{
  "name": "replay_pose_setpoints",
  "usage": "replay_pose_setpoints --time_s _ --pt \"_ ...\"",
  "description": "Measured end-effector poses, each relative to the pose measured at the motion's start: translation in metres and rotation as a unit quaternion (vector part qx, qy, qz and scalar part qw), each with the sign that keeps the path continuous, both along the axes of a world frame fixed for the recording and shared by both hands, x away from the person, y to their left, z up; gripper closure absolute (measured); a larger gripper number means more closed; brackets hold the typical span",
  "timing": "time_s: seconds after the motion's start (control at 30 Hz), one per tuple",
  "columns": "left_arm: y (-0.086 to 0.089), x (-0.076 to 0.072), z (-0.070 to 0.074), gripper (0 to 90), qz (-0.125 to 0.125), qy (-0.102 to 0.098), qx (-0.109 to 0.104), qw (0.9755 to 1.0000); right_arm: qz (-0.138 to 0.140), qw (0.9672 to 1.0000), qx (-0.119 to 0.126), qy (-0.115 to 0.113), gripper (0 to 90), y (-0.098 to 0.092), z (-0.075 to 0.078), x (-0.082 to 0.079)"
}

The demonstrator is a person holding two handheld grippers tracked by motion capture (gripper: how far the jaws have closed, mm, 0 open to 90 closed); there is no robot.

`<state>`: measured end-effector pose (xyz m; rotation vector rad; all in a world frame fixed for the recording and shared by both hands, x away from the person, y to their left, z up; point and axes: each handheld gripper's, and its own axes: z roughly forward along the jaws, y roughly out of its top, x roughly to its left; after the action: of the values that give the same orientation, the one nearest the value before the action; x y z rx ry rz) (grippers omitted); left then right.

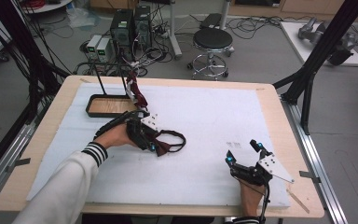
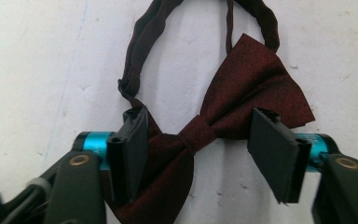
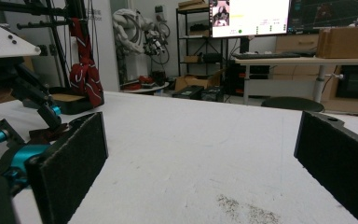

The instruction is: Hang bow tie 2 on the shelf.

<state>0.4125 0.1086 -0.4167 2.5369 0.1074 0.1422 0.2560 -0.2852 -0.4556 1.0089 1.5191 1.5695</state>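
Note:
A dark red bow tie point(image 1: 170, 142) with its neck strap looped out lies flat on the white mat, left of centre. My left gripper point(image 1: 151, 147) points down over it. In the left gripper view the bow tie point(image 2: 256, 88) has its knot between the jaws of the left gripper point(image 2: 200, 154). The left pad point(image 2: 130, 149) sits on the edge of one wing, the right pad point(image 2: 272, 154) stands off the cloth, and a gap remains. My right gripper point(image 1: 243, 151) rests near the front right of the mat, open and holding nothing, its pads wide apart in the right gripper view point(image 3: 200, 154).
A black tray with a wooden floor point(image 1: 107, 106) sits at the back left of the mat point(image 1: 205, 107). Beside it a black stand holds another dark red tie point(image 1: 137, 91), also seen hanging at the left of the right gripper view point(image 3: 86, 70). A stool point(image 1: 212, 42) stands beyond the table.

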Motion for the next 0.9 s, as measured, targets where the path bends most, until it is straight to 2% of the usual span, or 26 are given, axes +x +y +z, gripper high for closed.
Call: replay_pose_setpoints --time_s 0.13,0.23,0.37,0.43,0.47,0.6,0.9 --pt "0.0017 0.0017 -0.0024 41.1 0.000 0.007 -0.004 1.0000 0.000 1.0000 0.001 0.001 1.8 0.0003 0.0000 -0.0002" --pt "0.0012 0.0018 -0.0034 44.1 0.002 0.008 0.007 0.9999 0.000 1.0000 0.001 0.000 1.8 0.0000 0.0000 -0.0001" --pt "0.0004 0.0025 -0.0035 49.1 0.011 0.005 0.011 0.9999 0.000 1.0000 0.001 -0.001 1.7 0.0000 0.0000 0.0000" --pt "0.0002 0.0026 -0.0025 57.5 0.021 -0.008 0.018 0.9996 0.000 1.0000 0.001 0.001 1.7 0.0001 -0.0001 -0.0002" --pt "0.0002 0.0033 -0.0019 61.1 0.025 -0.007 0.020 0.9995 0.000 1.0000 0.000 0.000 1.7 -0.0001 -0.0001 -0.0001" --pt "-0.0007 0.0030 -0.0015 67.4 0.035 -0.012 0.024 0.9990 0.000 1.0000 0.002 0.000 1.7 0.0000 -0.0001 -0.0002" --pt "-0.0040 0.0030 -0.0021 66.7 0.035 -0.015 0.036 0.9986 0.000 1.0000 0.001 0.000 1.7 0.0003 -0.0001 -0.0002"
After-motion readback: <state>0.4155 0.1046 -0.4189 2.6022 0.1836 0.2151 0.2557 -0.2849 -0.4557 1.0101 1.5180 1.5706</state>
